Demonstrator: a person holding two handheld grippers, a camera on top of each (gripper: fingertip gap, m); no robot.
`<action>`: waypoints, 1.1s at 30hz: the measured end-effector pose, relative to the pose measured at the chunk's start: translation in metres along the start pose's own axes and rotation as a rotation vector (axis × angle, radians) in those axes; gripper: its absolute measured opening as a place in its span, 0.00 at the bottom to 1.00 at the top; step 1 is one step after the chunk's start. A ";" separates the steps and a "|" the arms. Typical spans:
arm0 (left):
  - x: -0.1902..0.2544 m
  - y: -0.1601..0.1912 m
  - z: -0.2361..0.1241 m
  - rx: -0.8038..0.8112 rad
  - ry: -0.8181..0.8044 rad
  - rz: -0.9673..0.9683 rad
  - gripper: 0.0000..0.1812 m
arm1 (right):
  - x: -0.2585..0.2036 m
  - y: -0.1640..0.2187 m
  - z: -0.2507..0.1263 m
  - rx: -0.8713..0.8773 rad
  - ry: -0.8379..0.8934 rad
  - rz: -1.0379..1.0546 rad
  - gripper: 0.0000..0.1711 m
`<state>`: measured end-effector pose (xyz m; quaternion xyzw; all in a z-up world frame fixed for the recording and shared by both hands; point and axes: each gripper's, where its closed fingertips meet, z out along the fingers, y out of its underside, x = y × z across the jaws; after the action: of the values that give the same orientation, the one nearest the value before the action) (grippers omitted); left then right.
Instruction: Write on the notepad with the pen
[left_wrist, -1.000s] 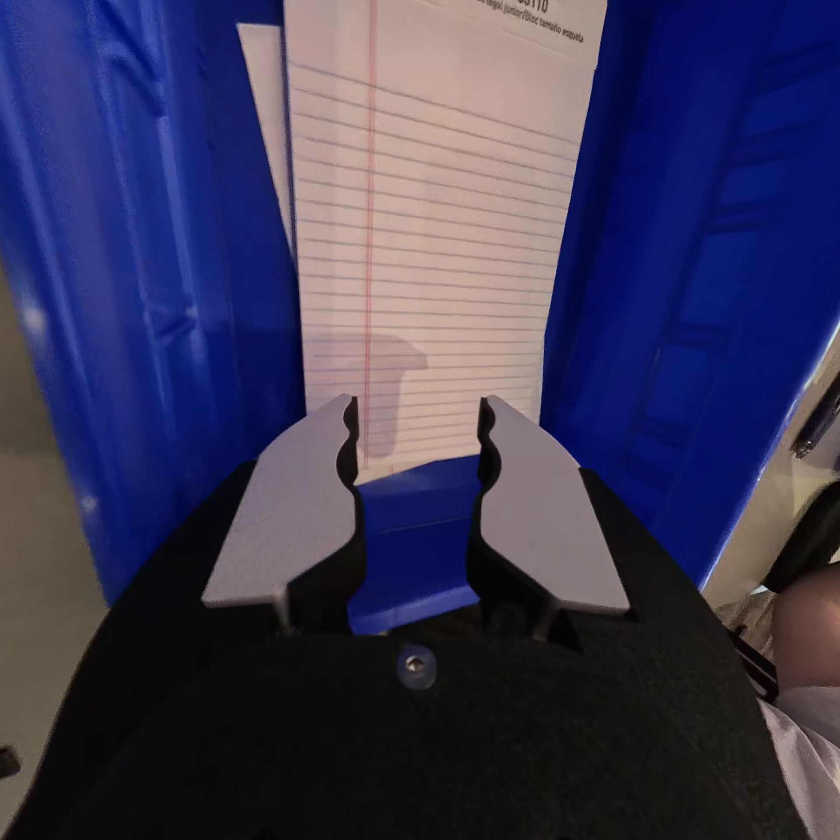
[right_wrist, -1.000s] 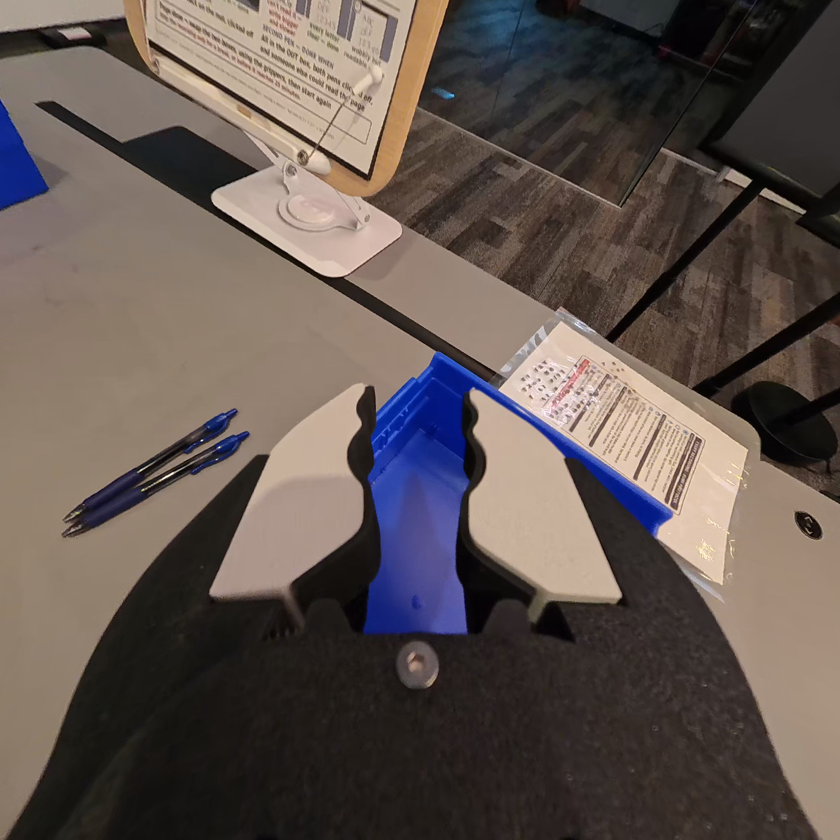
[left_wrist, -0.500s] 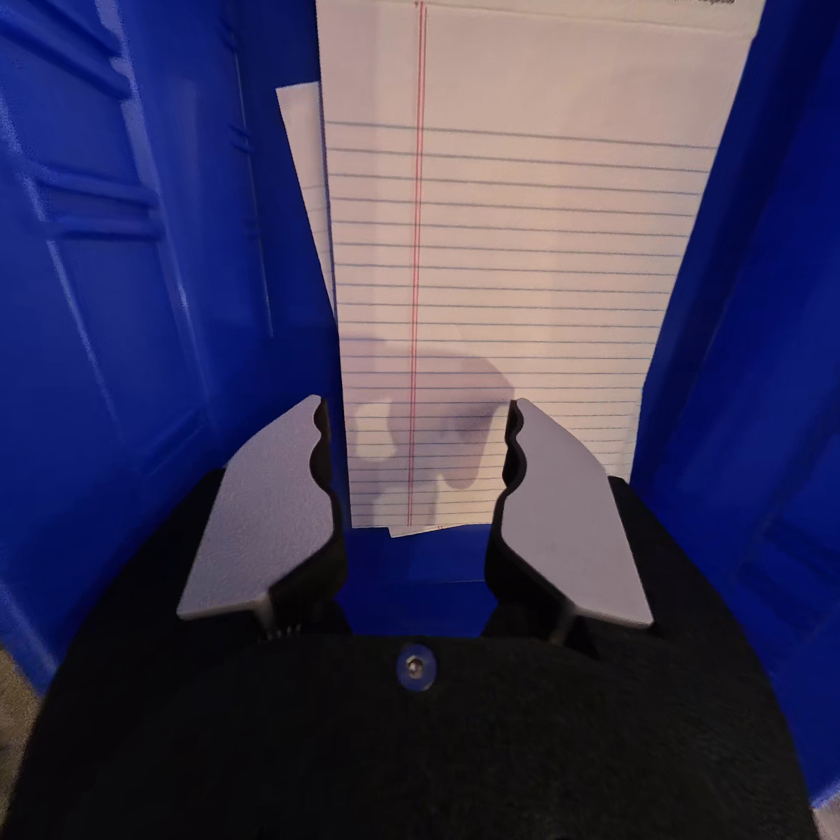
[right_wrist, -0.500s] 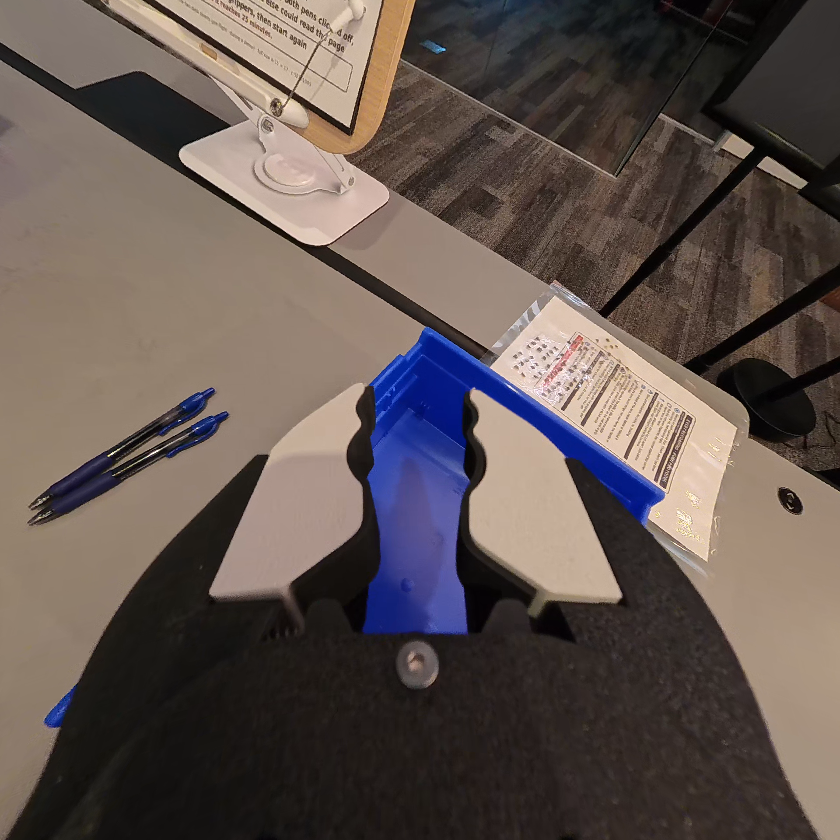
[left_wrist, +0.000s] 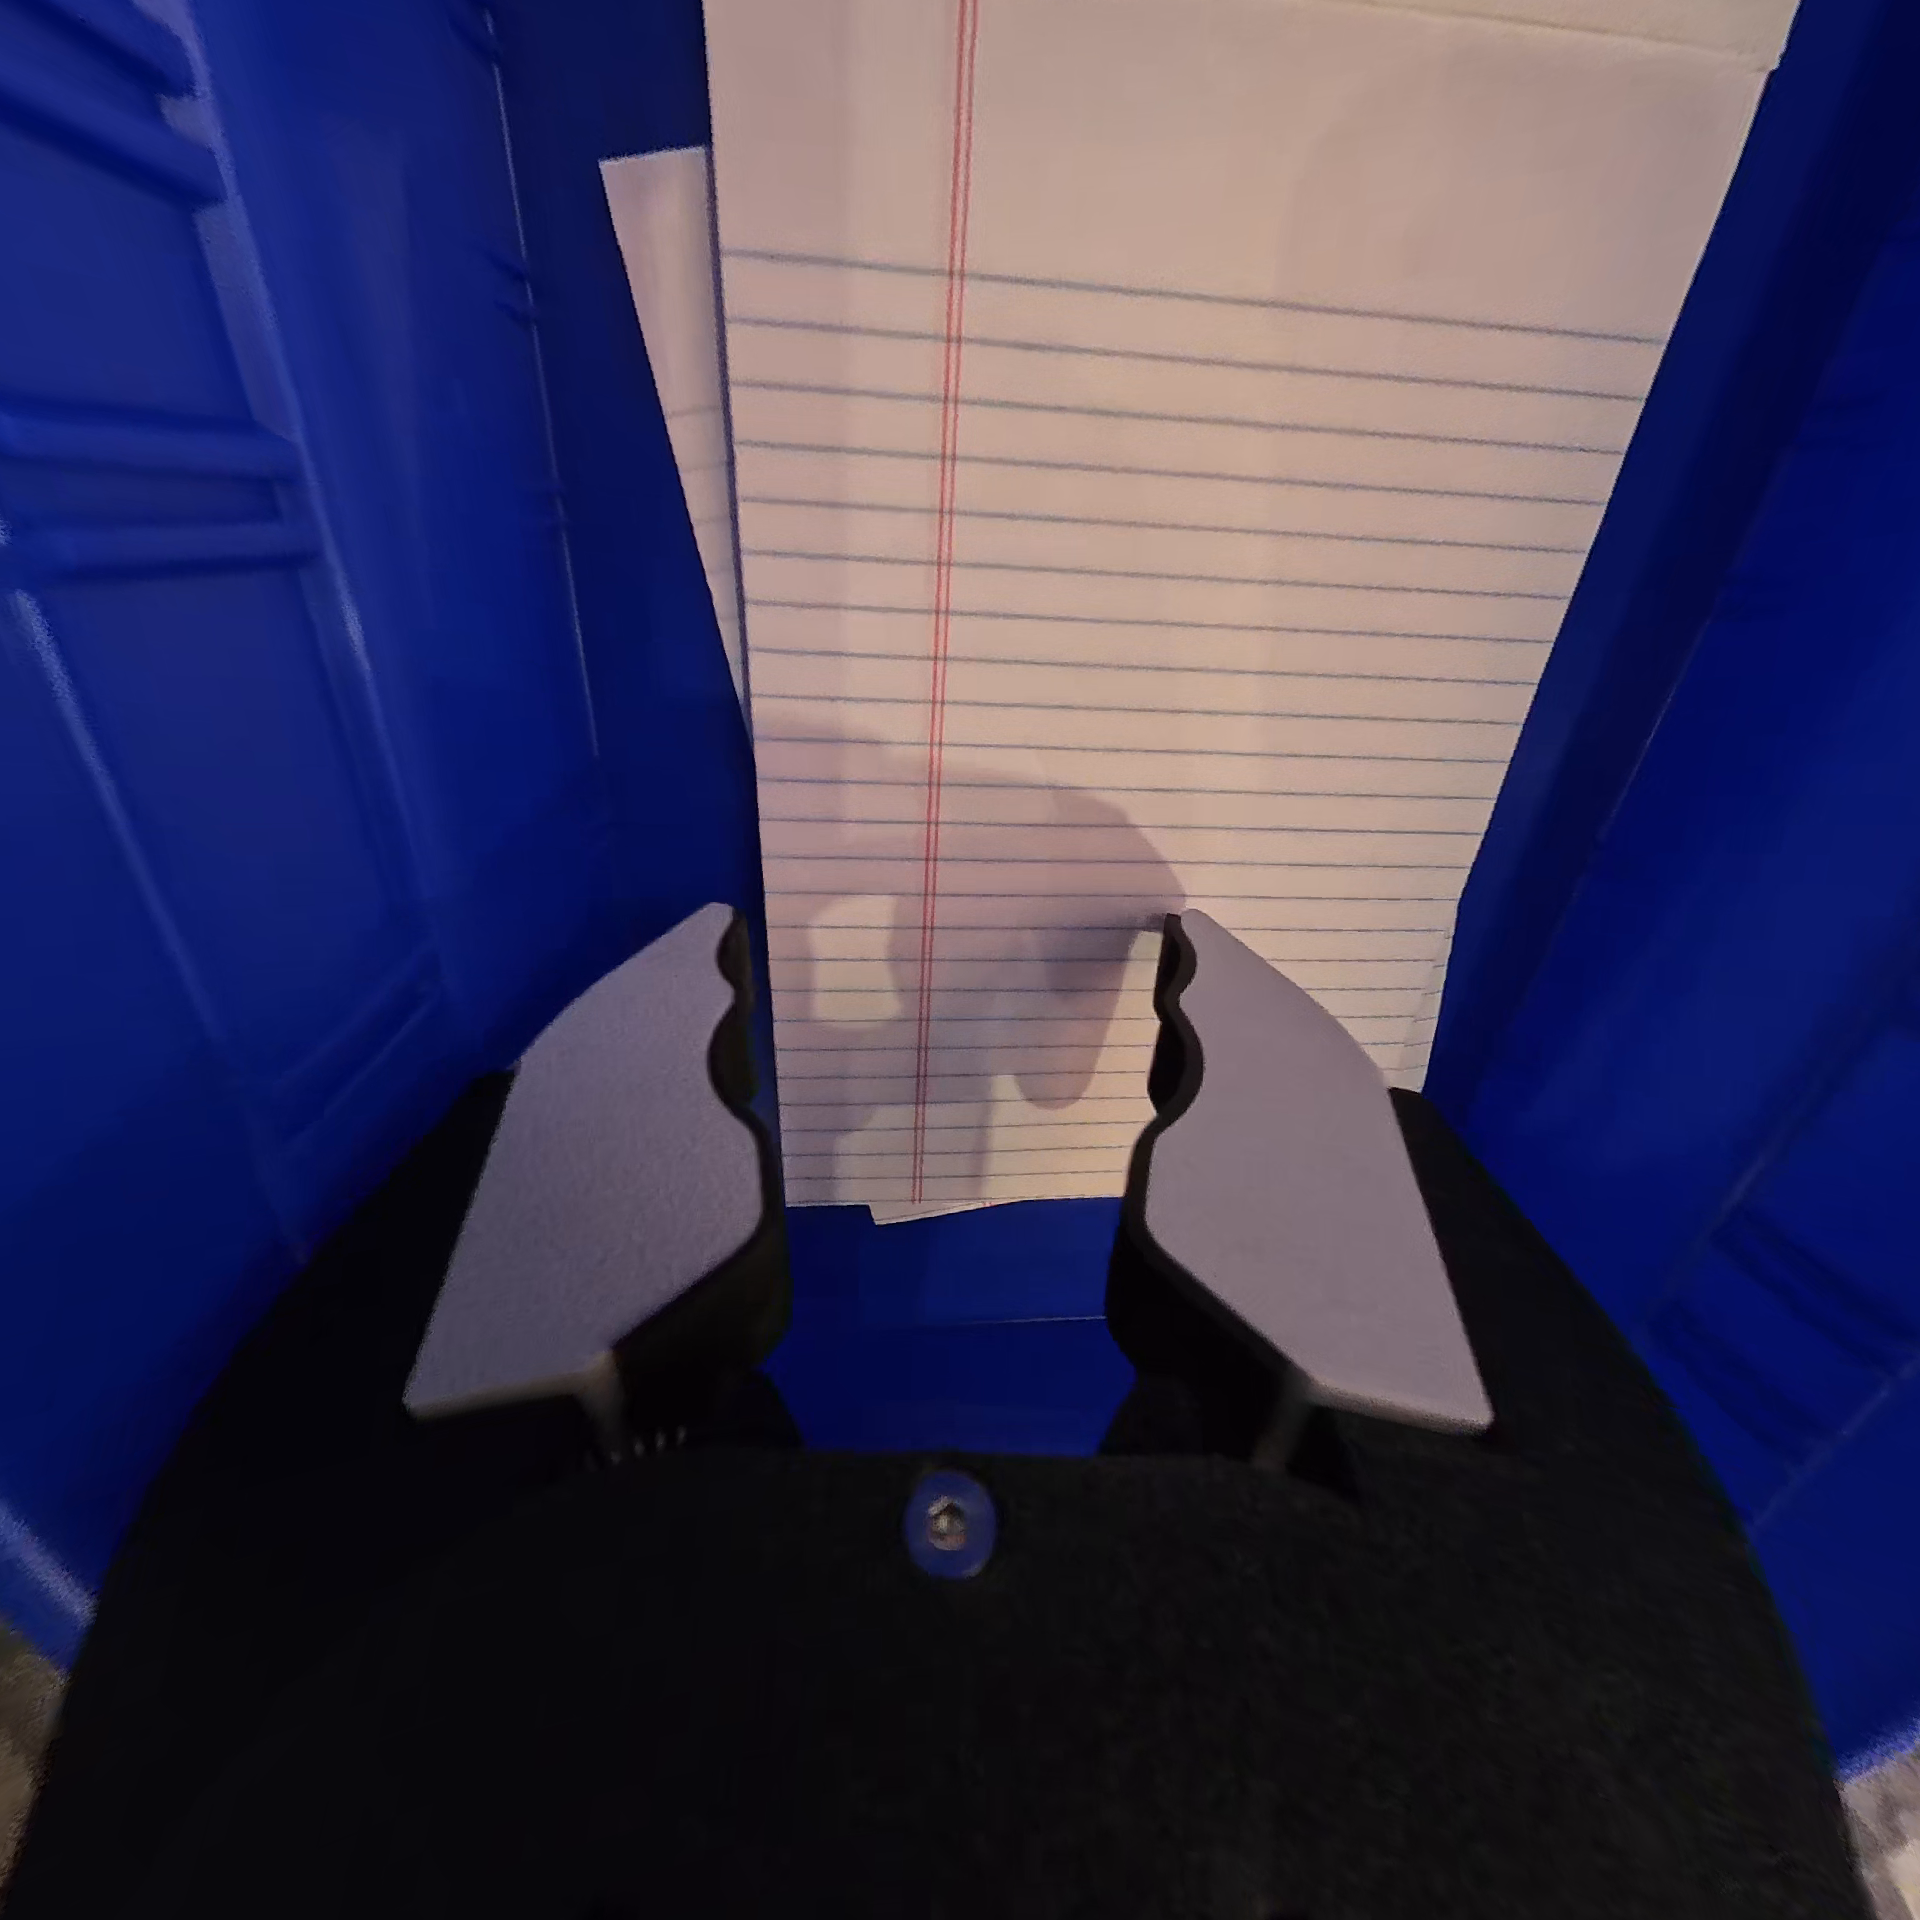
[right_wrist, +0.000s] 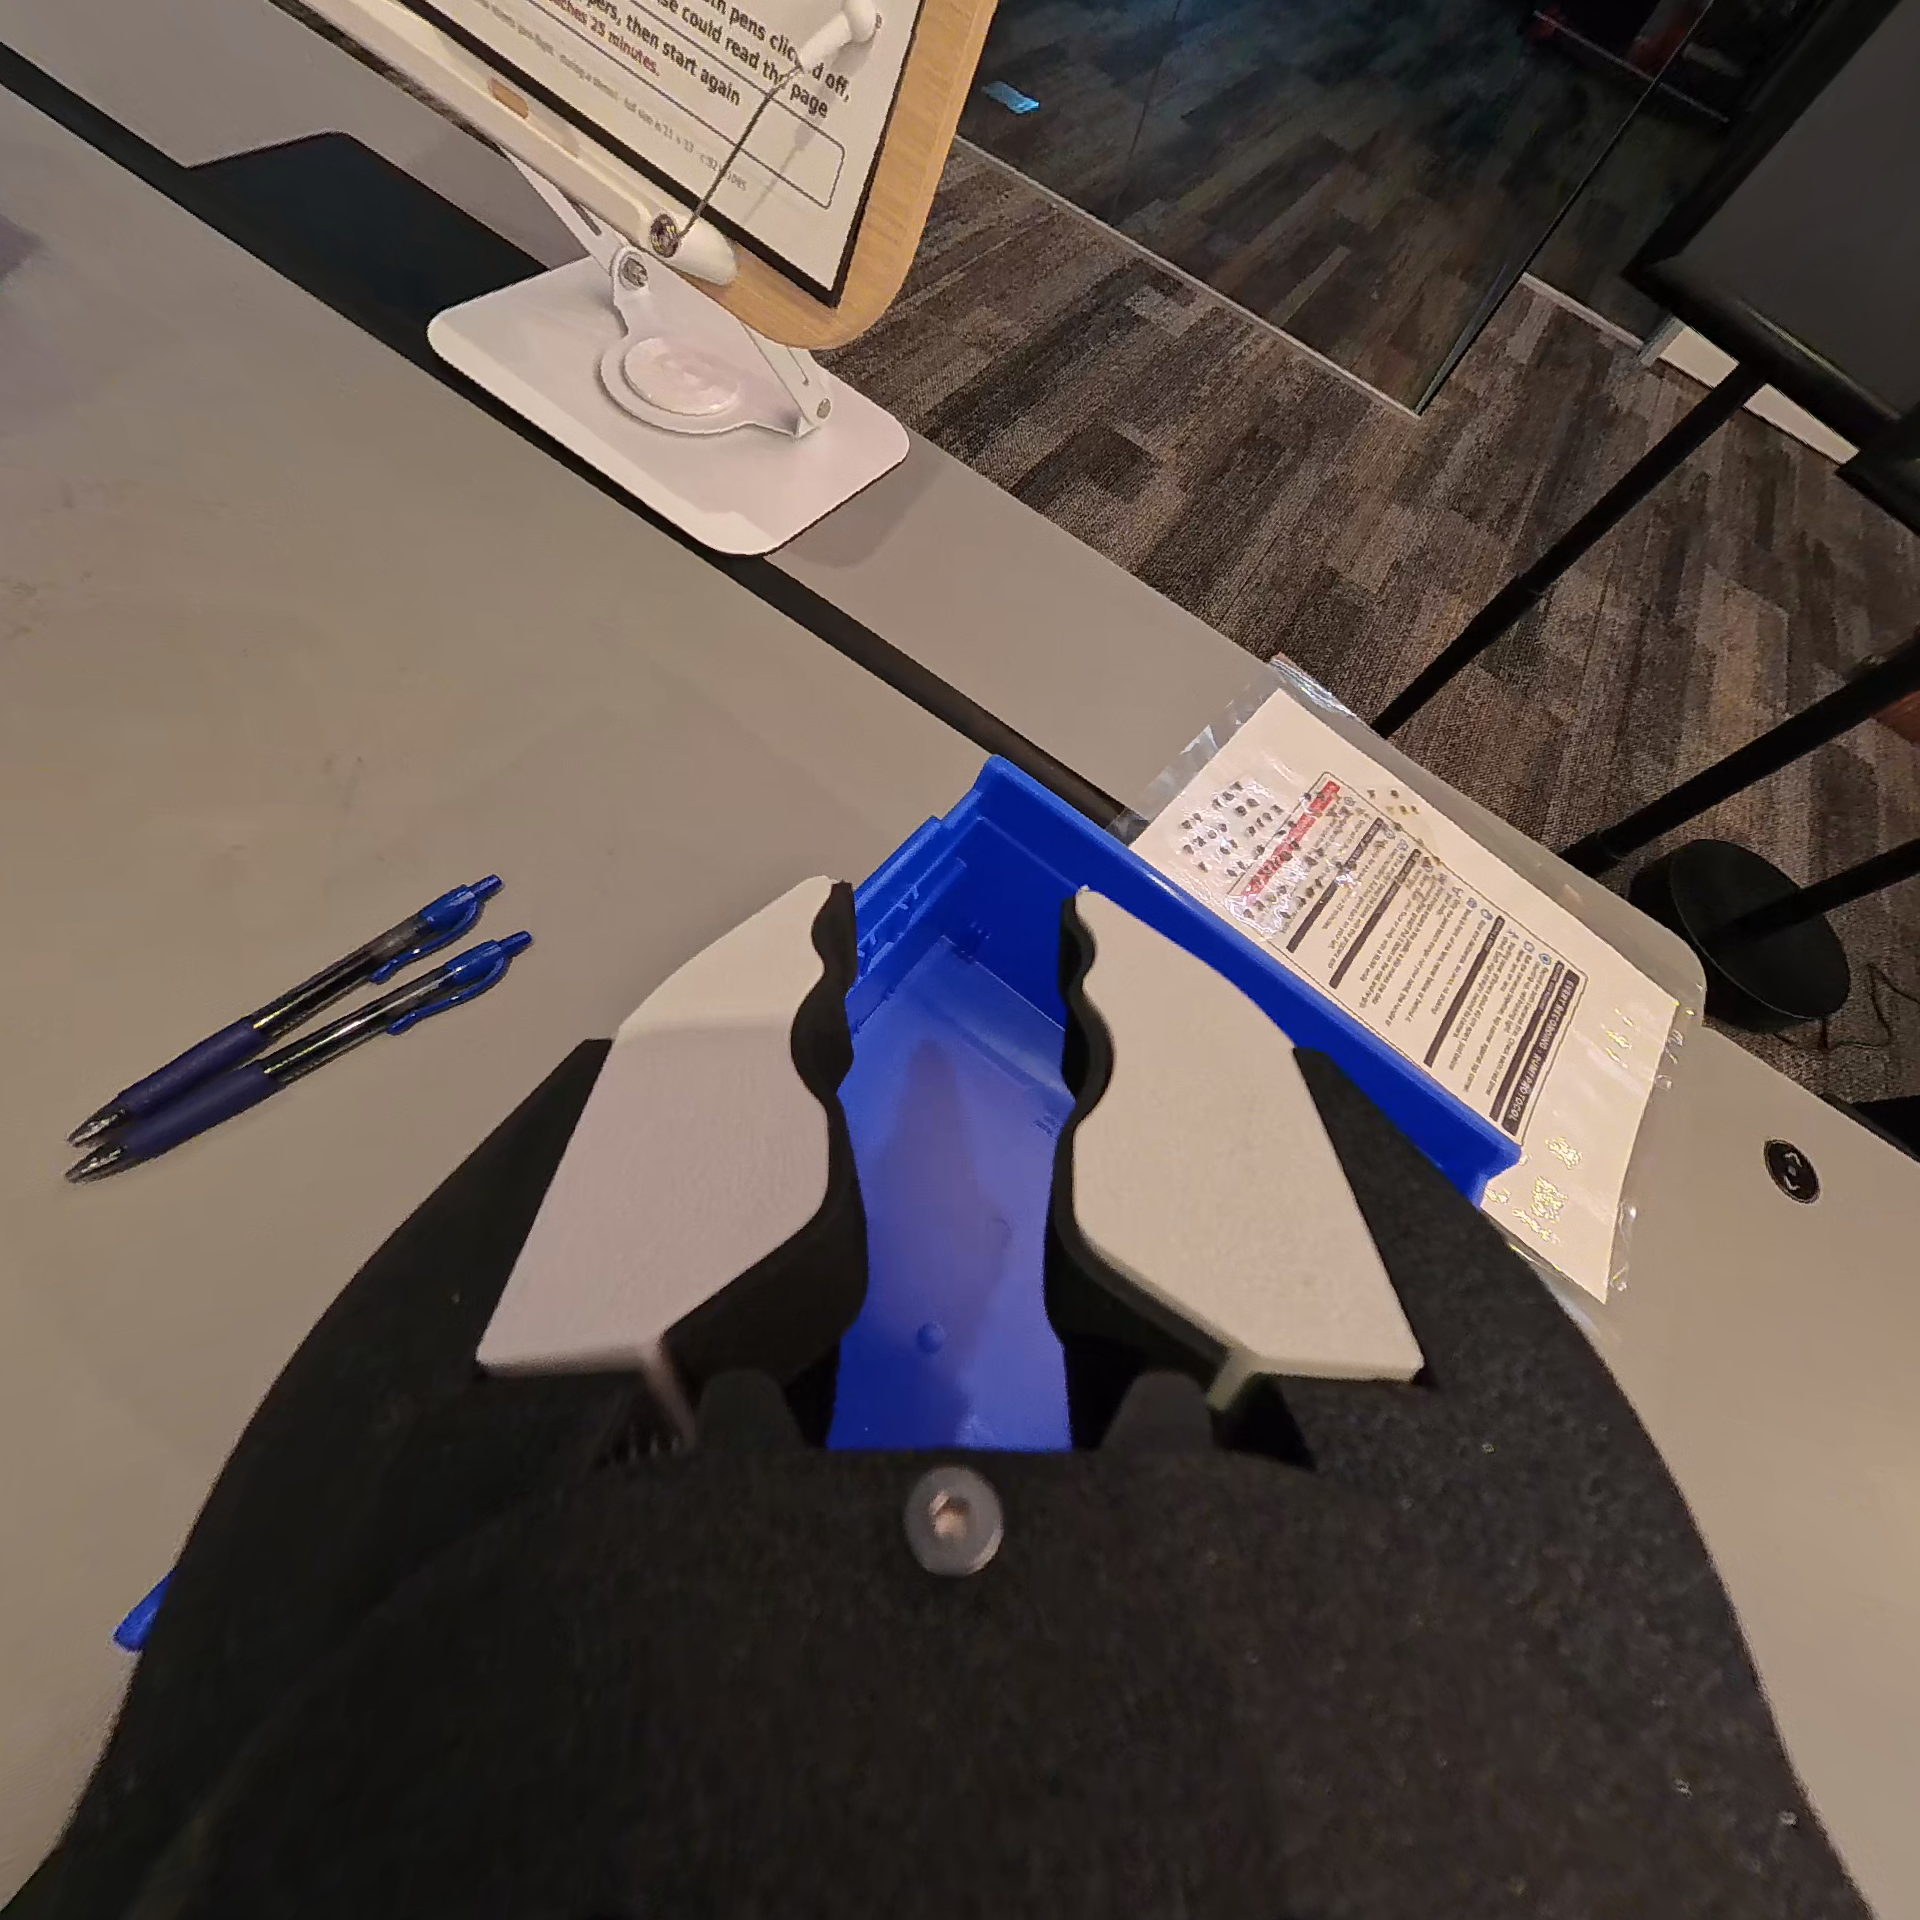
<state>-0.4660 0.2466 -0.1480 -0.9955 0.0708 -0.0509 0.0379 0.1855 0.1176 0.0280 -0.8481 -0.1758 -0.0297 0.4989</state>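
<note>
Our left tool (left_wrist: 951, 1023) is spread wide and empty inside a blue bin (left_wrist: 260, 727), just over the lower end of the lined notepad (left_wrist: 1143, 623) lying on the bin's floor. Our right tool (right_wrist: 951, 997) hangs parted and empty above a second blue bin (right_wrist: 1226, 935) on the table (right_wrist: 416, 675). Two blue pens (right_wrist: 291, 1023) lie side by side on the table to its left, well apart from it.

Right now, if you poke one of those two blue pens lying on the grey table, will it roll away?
Probably a little. The two blue pens have round barrels and lie flat on the smooth grey table. Their clips would likely stop a long roll. They touch, so poking one may nudge the other.
</note>
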 end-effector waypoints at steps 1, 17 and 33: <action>0.003 0.000 -0.001 0.003 0.021 -0.002 0.39 | 0.000 0.000 0.000 0.001 0.002 -0.002 0.21; 0.022 -0.004 -0.010 0.111 0.241 -0.068 0.34 | -0.001 -0.002 0.000 0.003 0.008 -0.015 0.23; 0.051 -0.015 -0.042 0.261 0.441 -0.091 0.32 | 0.001 0.002 0.002 -0.020 0.025 -0.027 0.24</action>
<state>-0.4180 0.2514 -0.0999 -0.9492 0.0250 -0.2769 0.1471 0.1872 0.1185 0.0259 -0.8503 -0.1804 -0.0489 0.4921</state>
